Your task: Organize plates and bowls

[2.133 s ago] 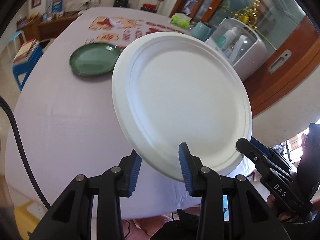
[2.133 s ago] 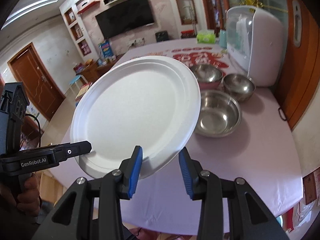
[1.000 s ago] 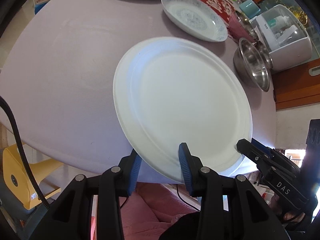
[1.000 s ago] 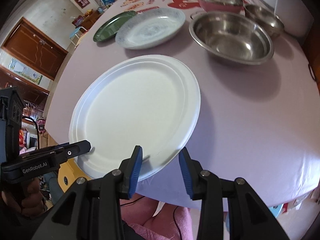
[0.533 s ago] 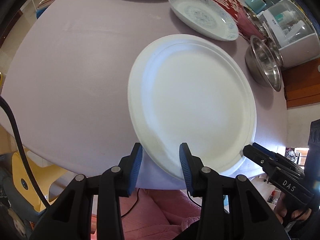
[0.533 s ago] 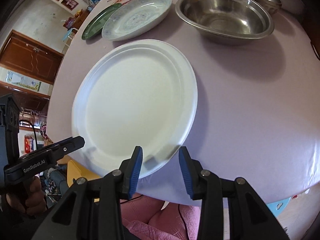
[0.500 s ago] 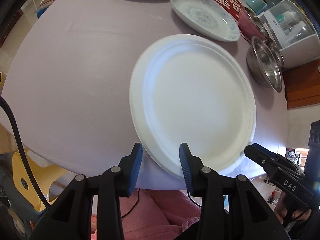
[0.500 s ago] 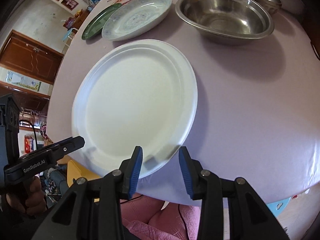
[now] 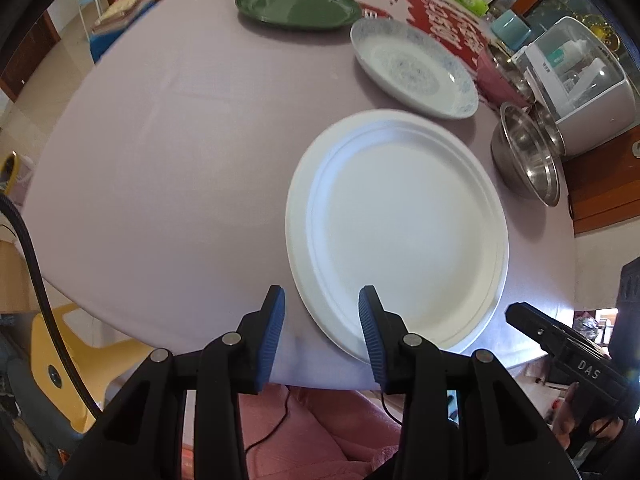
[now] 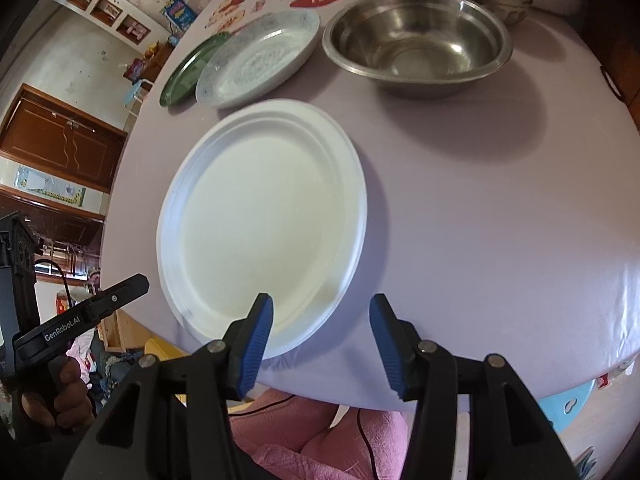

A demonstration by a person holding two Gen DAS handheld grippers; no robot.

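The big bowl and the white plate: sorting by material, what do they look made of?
Big bowl: likely stainless steel, shiny grey with mirror-like reflections. White plate: matte, no glare, thin pressed rim rings; probably moulded paper pulp, possibly foam.

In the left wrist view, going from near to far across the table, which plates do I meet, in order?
Round white plate → white oval dish with blue pattern → dark green round plate.
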